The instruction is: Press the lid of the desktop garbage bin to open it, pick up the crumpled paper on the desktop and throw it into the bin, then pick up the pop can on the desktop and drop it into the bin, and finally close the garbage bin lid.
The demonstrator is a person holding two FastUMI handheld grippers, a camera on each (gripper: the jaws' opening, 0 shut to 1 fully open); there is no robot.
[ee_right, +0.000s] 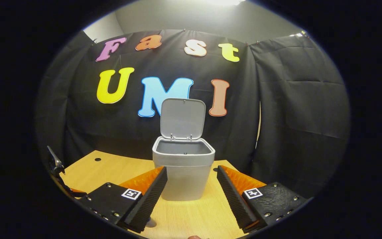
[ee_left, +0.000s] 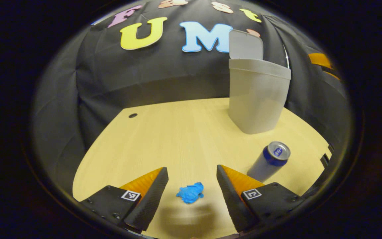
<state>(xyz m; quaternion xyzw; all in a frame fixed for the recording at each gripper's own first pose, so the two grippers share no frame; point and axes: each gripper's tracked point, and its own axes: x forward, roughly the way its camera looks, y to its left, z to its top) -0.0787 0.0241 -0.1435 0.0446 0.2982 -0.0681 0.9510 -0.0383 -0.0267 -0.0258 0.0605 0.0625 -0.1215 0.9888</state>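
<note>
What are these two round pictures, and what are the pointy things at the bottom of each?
Those are claws, each held in a person's hand, with a small camera riding on it. The left gripper view looks along the left claw, open above a blue crumpled paper on the wooden table. A pop can stands nearby, beside the grey bin. The right gripper view looks along the right claw, open and facing the bin, its lid up. Nothing is held.

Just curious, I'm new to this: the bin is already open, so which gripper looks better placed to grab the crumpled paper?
Probably the left gripper: the blue crumpled paper lies between its open fingers. The right gripper faces the garbage bin, whose lid stands up.
</note>
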